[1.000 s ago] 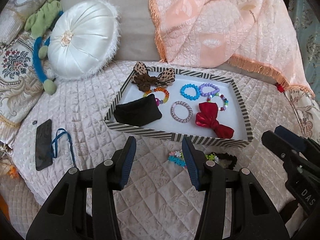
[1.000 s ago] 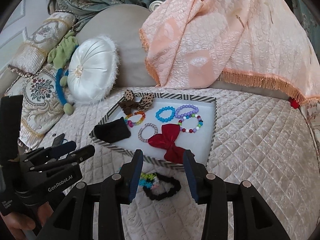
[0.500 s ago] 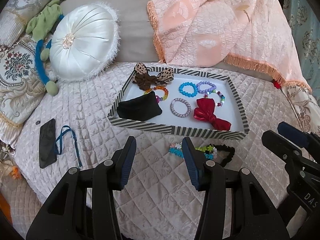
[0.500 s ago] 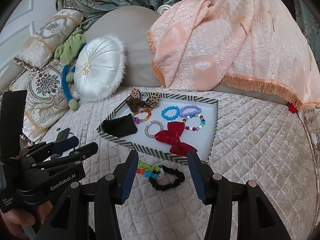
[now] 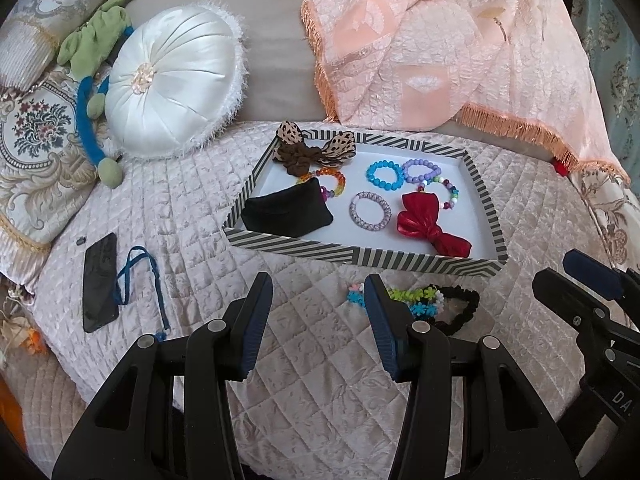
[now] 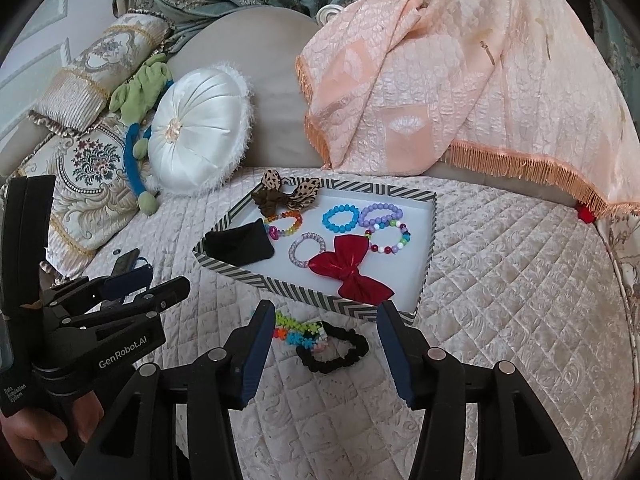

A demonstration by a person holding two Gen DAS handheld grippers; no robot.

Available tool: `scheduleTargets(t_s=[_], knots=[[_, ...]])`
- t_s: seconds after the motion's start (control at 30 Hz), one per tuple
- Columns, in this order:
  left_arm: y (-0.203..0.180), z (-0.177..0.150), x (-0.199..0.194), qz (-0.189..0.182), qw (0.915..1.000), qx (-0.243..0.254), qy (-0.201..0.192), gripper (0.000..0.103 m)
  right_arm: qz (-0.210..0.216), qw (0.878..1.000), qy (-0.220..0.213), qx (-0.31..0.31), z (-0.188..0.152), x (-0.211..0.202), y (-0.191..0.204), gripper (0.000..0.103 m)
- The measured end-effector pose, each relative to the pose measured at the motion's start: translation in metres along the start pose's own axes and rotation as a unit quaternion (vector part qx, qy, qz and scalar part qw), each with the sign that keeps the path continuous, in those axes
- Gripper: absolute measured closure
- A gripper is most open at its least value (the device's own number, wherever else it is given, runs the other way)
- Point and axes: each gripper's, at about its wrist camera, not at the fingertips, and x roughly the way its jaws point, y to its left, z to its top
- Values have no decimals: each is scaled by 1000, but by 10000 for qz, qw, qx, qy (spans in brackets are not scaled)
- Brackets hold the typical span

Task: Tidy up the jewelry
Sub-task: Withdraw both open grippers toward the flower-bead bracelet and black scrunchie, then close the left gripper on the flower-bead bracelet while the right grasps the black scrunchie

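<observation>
Both tongs hover empty over the quilted pink bedspread: left gripper gaping, right gripper just widened; beneath it lie a black fabric scrunchie and neon beaded bracelet, just near of the striped tray

Quilted matt cloth bedspread, glossy satin round cushion, shiny red fabric bow, smooth plastic bead bracelets, matt black velvet pouch

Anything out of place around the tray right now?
Yes: a black scrunchie and a bright flower-bead bracelet lie on the quilt just outside the striped tray, while the other pieces sit inside it.
</observation>
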Motion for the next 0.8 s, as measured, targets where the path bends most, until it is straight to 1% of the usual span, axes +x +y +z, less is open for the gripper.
scheduleTargets(t_s=[0.17, 0.33, 0.43, 0.6, 0.7, 0.8], knots=[[6, -1, 7, -39, 9999, -102, 110, 56, -9, 9999, 112, 72, -5, 6, -8, 52], [16, -3, 16, -111, 9992, -269, 274, 56, -75, 9992, 346, 202, -15, 20, -23, 52], [20, -5, 26, -201, 9982, -368, 436, 56, -99, 9981, 533, 295, -23, 33, -31, 52], [19, -10, 43, -412, 9956, -420, 723, 56, -22, 9959, 837, 354, -35, 57, -39, 52], [19, -13, 59, -558, 9923, -542, 964, 56, -52, 9947, 976, 316, -39, 71, -40, 52], [16, -13, 71, -605, 9906, -565, 1086, 56, -51, 9940, 1043, 333, -41, 81, -44, 52]])
